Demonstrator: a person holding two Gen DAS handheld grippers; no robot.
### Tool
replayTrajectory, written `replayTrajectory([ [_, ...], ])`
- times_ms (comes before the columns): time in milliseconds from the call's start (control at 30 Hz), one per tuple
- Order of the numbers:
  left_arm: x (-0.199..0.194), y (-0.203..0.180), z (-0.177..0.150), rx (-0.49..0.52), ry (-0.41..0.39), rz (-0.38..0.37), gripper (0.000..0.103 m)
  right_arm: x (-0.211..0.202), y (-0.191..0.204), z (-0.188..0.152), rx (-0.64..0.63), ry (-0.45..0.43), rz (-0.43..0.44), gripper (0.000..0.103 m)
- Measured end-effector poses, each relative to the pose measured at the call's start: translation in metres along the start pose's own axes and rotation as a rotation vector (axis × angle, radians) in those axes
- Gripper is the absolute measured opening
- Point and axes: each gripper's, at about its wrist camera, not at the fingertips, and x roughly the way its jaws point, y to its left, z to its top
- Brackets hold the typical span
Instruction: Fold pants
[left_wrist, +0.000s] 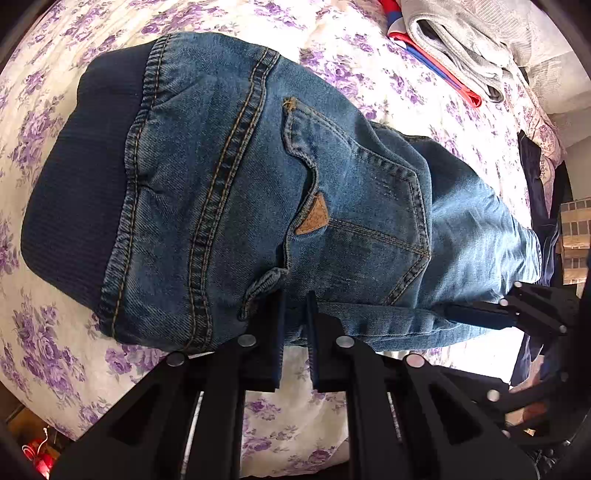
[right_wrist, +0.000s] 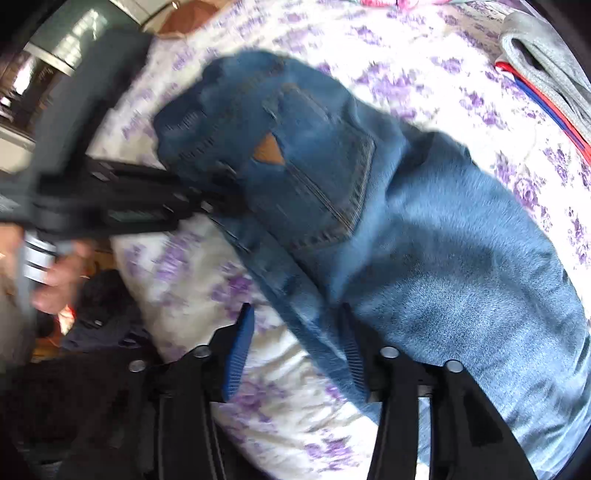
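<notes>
Pinching the near edge of the jeans (left_wrist: 295, 192), the left gripper (left_wrist: 295, 321) has its two dark pads drawn close together, with a sliver of denim hem between them close to the back pocket (left_wrist: 354, 199). The right gripper (right_wrist: 291, 354) stands wide apart over the trouser leg; one blue ribbed pad (right_wrist: 240, 350) hangs over the bedspread (right_wrist: 207, 266) and the other lies against the denim edge, with nothing clamped. Blur in the right wrist view hides finer contact. The jeans lie flat on the purple-flowered bedspread, back side up, dark ribbed waistband (left_wrist: 74, 192) to the left and the legs running off to the right. A folded grey garment (left_wrist: 465, 48) and a red and blue cloth (left_wrist: 432, 59) sit well apart at the far edge
</notes>
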Motion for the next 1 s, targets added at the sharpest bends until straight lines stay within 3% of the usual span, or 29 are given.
replayTrajectory([
  [67,0.001,0.002,0.001,-0.011,-0.001,-0.011,0.010,-0.010,0.006,0.006,-0.012,-0.050,0.005,0.042],
  [100,0.001,0.003,0.001,-0.014,0.000,-0.015,0.010,-0.010,0.008,0.009,-0.027,-0.064,-0.007,0.018],
  [133,0.001,0.003,0.002,-0.014,0.000,-0.016,0.010,-0.005,0.010,0.012,-0.034,-0.057,-0.025,0.007],
  [233,0.000,0.006,-0.001,-0.013,-0.002,-0.017,0.010,0.018,0.010,0.021,-0.013,-0.048,-0.056,0.006],
  [333,0.001,0.005,-0.002,-0.014,-0.002,-0.013,0.009,0.053,0.002,0.018,0.032,0.050,-0.078,0.006],
  [467,0.004,0.008,-0.005,-0.017,0.000,-0.003,0.008,0.056,0.009,0.016,0.012,0.031,-0.117,0.006],
  [600,0.006,0.005,-0.001,-0.018,0.004,0.004,0.008,0.048,-0.005,0.017,0.085,0.015,-0.058,0.006],
  [667,0.007,0.005,-0.002,-0.020,0.001,0.002,0.008,0.032,-0.015,0.013,0.128,-0.014,-0.037,0.009],
  [767,0.007,0.008,-0.002,-0.027,-0.005,-0.014,0.007,-0.016,-0.039,-0.011,0.226,-0.132,-0.005,0.009],
  [833,0.008,0.009,-0.002,-0.029,-0.006,-0.017,0.008,-0.051,-0.065,-0.038,0.338,-0.197,-0.019,0.018],
  [900,0.005,0.013,-0.004,-0.020,-0.008,-0.012,0.007,-0.084,-0.102,-0.075,0.479,-0.255,-0.058,0.037],
  [1000,0.002,0.008,-0.006,0.007,-0.021,0.007,0.007,-0.131,-0.166,-0.149,0.754,-0.354,-0.123,0.052],
])
